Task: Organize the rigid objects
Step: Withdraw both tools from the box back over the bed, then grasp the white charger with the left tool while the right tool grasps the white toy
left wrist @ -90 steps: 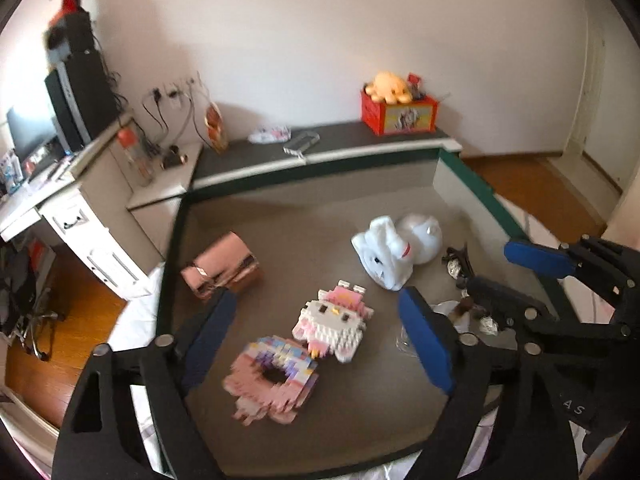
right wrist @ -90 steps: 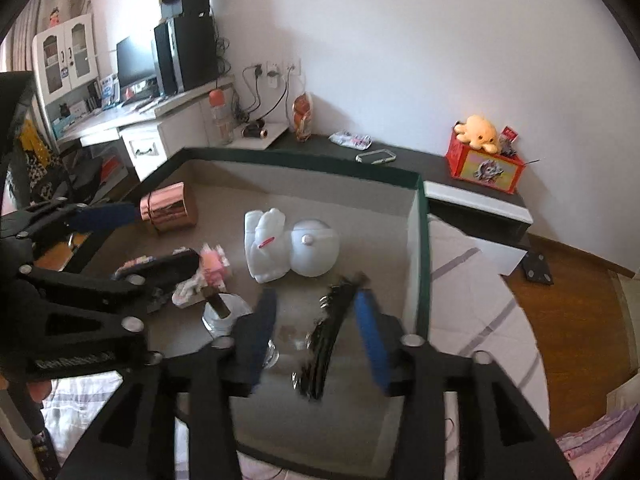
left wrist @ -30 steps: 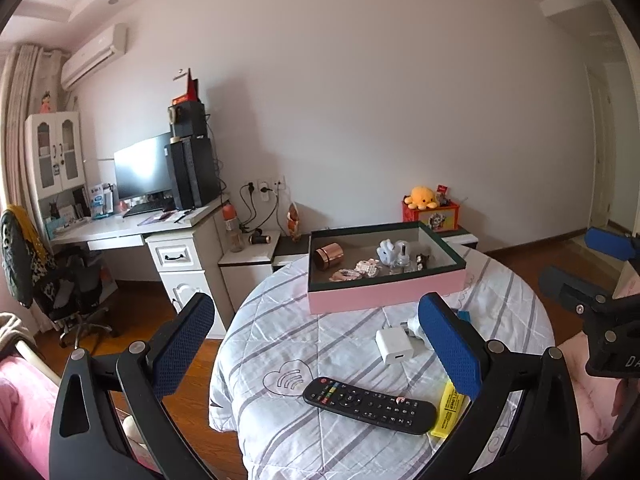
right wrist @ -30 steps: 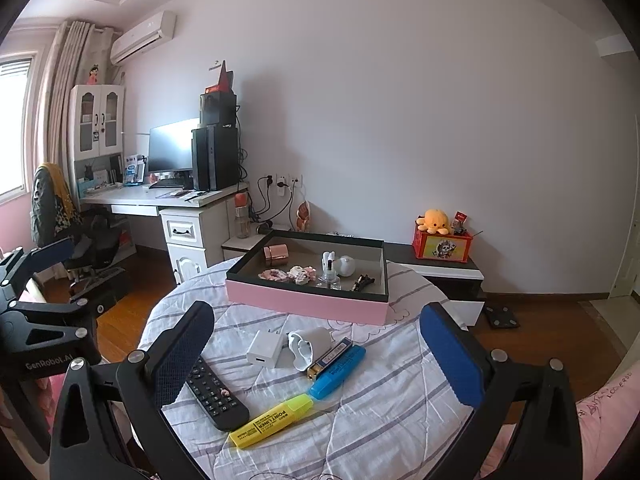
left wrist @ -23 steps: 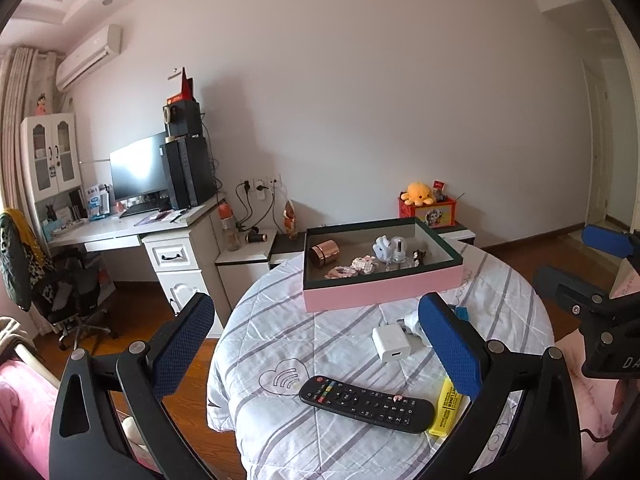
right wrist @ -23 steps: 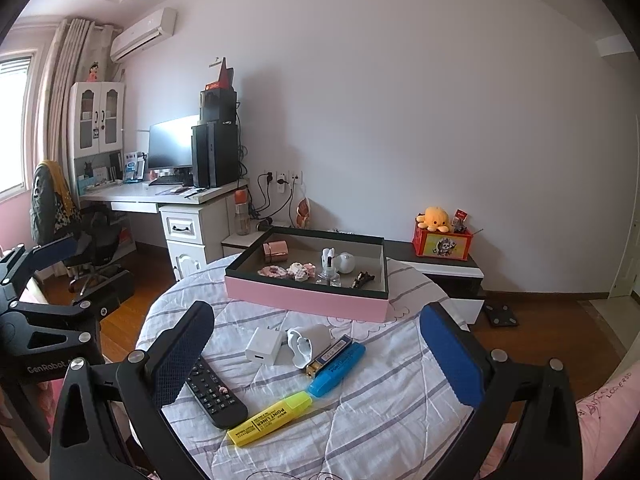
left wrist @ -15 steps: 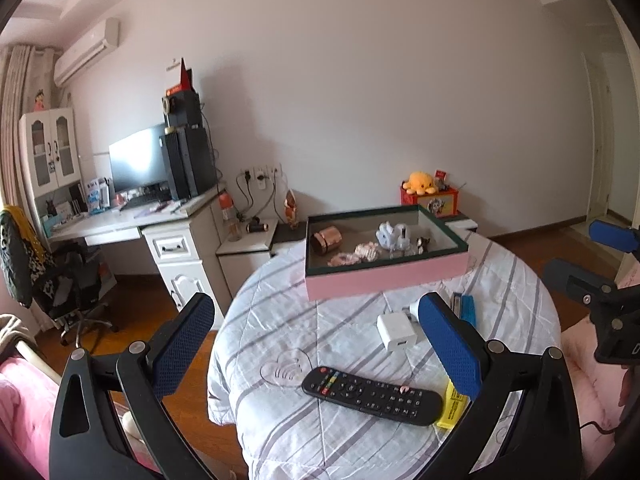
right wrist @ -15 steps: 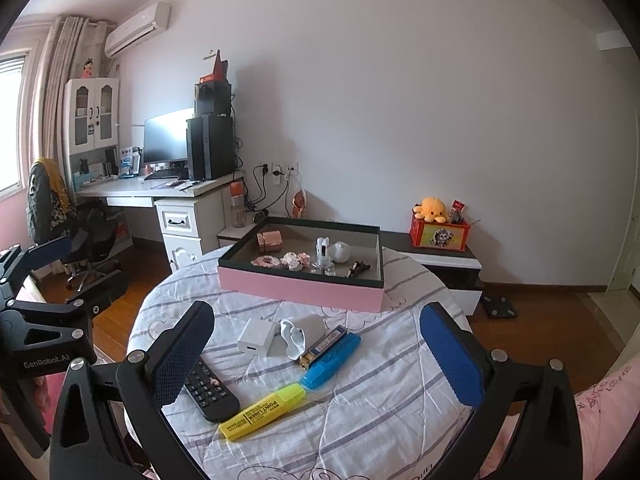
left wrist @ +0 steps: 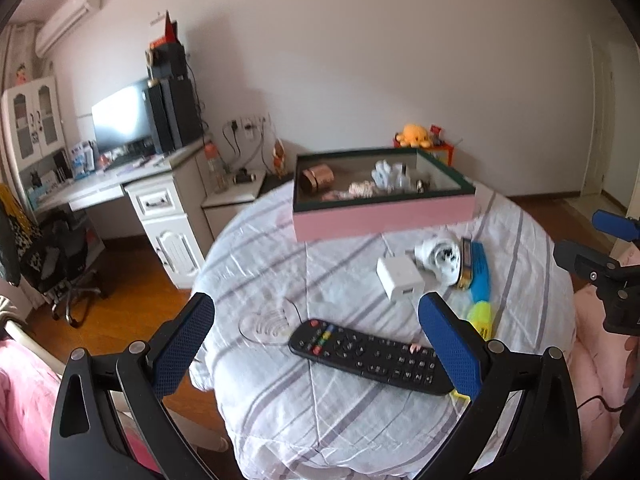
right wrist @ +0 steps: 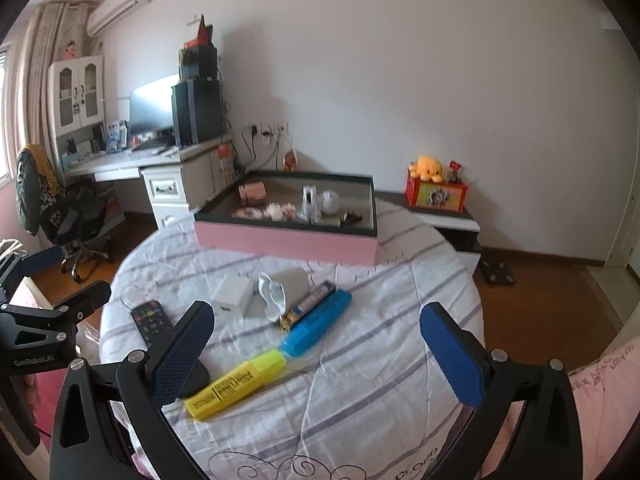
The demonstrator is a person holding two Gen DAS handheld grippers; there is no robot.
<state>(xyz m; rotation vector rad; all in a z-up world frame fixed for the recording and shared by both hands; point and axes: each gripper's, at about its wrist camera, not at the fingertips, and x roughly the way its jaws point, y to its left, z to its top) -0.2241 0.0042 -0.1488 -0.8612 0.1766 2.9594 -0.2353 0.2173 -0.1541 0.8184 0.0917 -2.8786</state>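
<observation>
A pink tray (left wrist: 384, 216) (right wrist: 288, 240) stands at the far side of the round table, holding small toys, a copper cylinder (left wrist: 317, 178) and a white figure (left wrist: 384, 172). In front of it lie a black remote (left wrist: 368, 354) (right wrist: 151, 320), a white charger cube (left wrist: 399, 278) (right wrist: 234, 295), a white plug adapter (left wrist: 438, 256) (right wrist: 280, 288), a gold-edged bar (right wrist: 310, 305), a blue highlighter (left wrist: 478, 274) (right wrist: 318, 323) and a yellow highlighter (right wrist: 236, 382). My left gripper (left wrist: 316, 350) is open and empty above the remote. My right gripper (right wrist: 316, 354) is open and empty above the highlighters.
The table has a striped white quilt (right wrist: 360, 380). A white desk (left wrist: 160, 196) with a monitor and an office chair (right wrist: 60, 208) stand to the left. A low shelf with a red box and an orange plush (right wrist: 434, 188) is behind the tray. Wooden floor surrounds the table.
Both grippers pulled back from inside the tray about three seconds ago, then over the last second moved closer and lower over the loose items on the table. Both stay open.
</observation>
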